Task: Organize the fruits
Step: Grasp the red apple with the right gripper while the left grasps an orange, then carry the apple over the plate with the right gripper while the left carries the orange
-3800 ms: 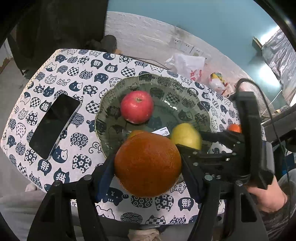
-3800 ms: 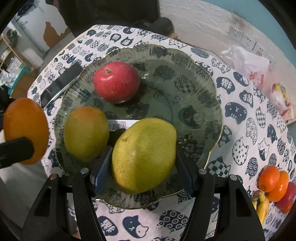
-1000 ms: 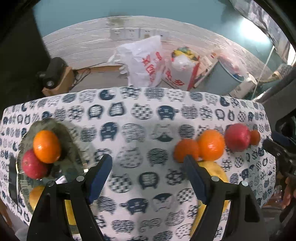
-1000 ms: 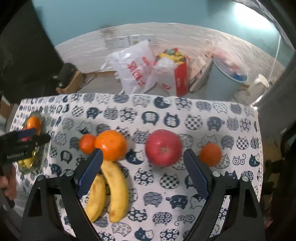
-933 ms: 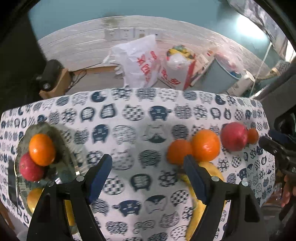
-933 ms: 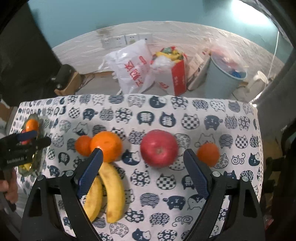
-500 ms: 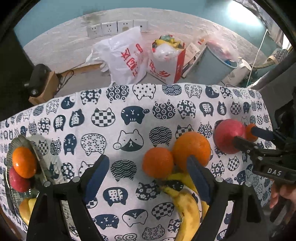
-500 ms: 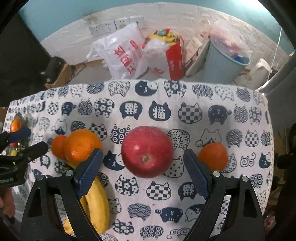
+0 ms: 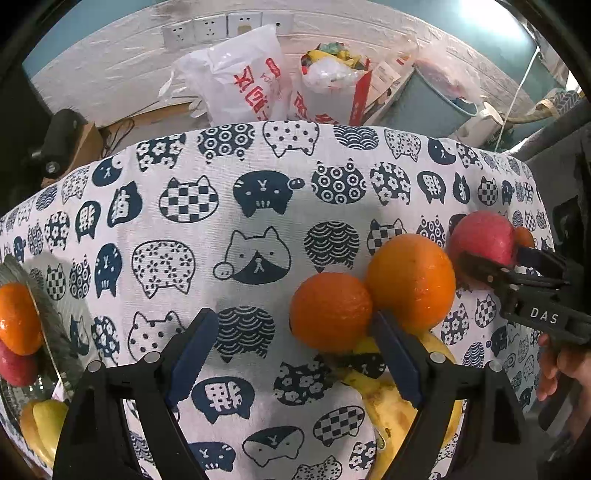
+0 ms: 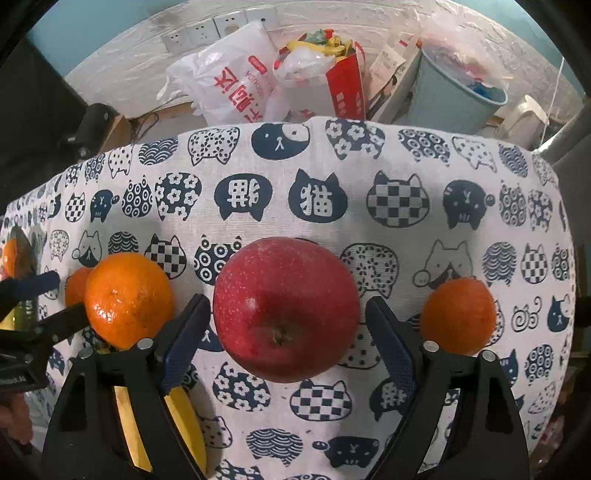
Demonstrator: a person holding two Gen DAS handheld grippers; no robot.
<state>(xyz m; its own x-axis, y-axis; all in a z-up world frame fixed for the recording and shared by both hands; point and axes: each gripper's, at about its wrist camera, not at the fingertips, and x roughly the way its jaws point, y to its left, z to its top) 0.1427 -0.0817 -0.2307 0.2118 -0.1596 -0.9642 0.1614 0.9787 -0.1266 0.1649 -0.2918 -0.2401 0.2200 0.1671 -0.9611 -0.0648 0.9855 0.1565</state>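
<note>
Right gripper (image 10: 286,332): jaws spread wide, one blue-padded finger (image 10: 184,339) on each side of a red apple (image 10: 286,308), neither pad visibly pressing the skin. The apple sat on the cat-print tablecloth (image 10: 325,192), stem end toward the camera. Just beyond the right-hand finger lay a small mandarin (image 10: 458,315), apart from the apple. To the apple's left sat a large orange (image 10: 129,299) with a smaller orange (image 10: 75,286) partly hidden behind it, and bananas (image 10: 181,424) ran under the left-hand finger.

Left gripper (image 9: 291,349): jaws likewise wide and holding nothing. The smaller orange (image 9: 330,312) lay between the fingertips, close against the right-hand pad (image 9: 397,358), and touched the large orange (image 9: 412,282) beside it. The bananas (image 9: 399,410) lay beneath and behind that finger. Farther right stood the red apple (image 9: 482,240), with the right gripper's (image 9: 495,264) black fingers crossing in front of it.

At the left margin of the left wrist view, a glass plate (image 9: 55,325) held an orange, a red fruit and yellow fruit. Behind the table stood white plastic bags (image 9: 251,81), a blue bin (image 10: 454,92) and wall sockets (image 9: 225,26).
</note>
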